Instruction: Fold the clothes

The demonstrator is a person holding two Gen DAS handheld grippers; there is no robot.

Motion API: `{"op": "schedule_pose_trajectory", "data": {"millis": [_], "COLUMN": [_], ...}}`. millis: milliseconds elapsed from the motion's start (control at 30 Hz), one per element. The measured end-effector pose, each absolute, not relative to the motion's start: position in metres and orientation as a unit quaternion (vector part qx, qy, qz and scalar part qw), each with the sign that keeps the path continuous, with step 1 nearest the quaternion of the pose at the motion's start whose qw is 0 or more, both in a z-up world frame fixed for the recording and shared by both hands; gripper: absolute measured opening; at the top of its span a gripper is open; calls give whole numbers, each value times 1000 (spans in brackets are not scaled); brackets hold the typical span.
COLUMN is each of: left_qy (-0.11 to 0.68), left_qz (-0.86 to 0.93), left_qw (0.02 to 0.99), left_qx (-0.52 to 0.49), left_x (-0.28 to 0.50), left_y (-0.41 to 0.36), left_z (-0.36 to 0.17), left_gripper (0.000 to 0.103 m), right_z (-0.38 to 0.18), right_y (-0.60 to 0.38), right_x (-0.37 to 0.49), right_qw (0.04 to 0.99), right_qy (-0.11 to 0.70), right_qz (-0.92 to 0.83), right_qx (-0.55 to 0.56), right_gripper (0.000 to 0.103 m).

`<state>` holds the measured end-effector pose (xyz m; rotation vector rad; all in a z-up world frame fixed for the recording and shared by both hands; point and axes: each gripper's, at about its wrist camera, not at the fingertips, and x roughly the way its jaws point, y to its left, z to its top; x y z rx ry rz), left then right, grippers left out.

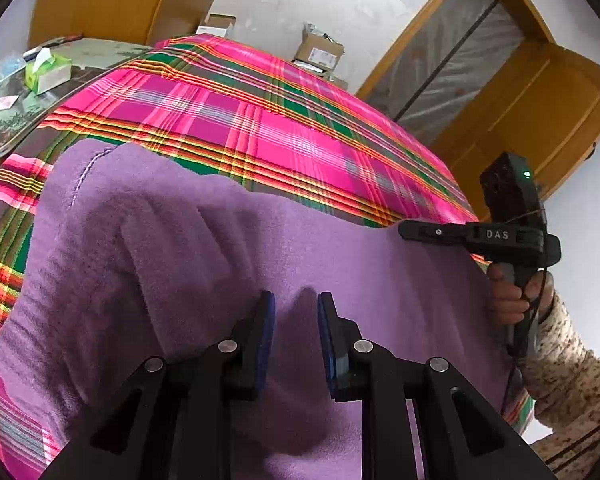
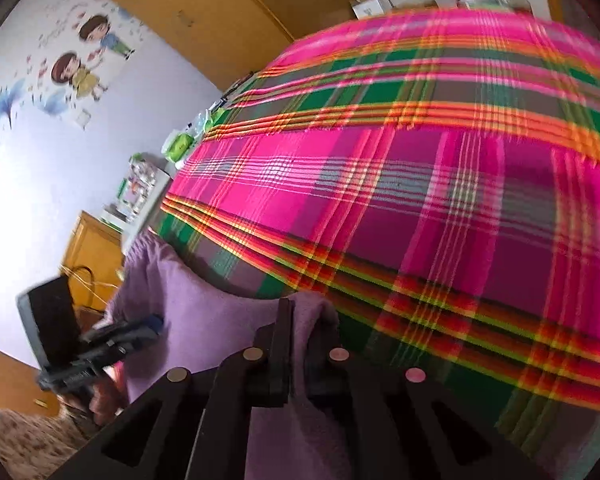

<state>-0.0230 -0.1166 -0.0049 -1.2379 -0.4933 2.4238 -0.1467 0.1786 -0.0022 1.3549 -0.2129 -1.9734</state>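
Purple fleece garment (image 1: 228, 248): lies spread over the near part of the plaid sheet (image 1: 236, 120), bunched into soft folds, with a stitched seam showing at its far left.
Left gripper (image 1: 296, 340): blue-padded jaws stand a little apart, with a raised ridge of the fleece between them; whether the pads press the cloth I cannot tell.
Right gripper (image 2: 306, 344): jaws drawn narrow onto a fold of the garment's edge, the cloth bulging up between the fingers.
Right hand (image 1: 508, 300): wrapped round the black handle at the garment's right edge, with a speckled beige sleeve (image 1: 568, 364) behind it.
Plaid sheet: pink, green and orange checks, covering the whole surface beyond the garment.
Tissue box (image 1: 48, 72): green, on a side table well beyond the sheet's left edge.
Cardboard box (image 1: 320, 52): past the far edge, against the white wall.
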Motion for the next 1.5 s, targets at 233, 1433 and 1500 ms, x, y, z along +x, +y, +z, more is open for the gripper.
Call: {"op": "schedule_pose_trajectory", "data": {"millis": [233,1433,1500], "left_qy": [-177,-306,-296], "left_qz": [867,841,841], "left_qw": [161,22,18], "left_qx": [-437,-445,-452], "left_x": [-10,42,40], "left_y": [-128,-230,-229], "left_z": [-3,-3,-3], "left_gripper": [22,35,36], "right_z": [6,10,7], "right_y": [181,86,84], "right_x": [-135,55,59], "right_qw": [325,399,394], "right_qy": [-36,100,99], "right_qz": [-796,-800,-802], "right_qx": [509,436,438], "right_gripper": [9,23,23]}}
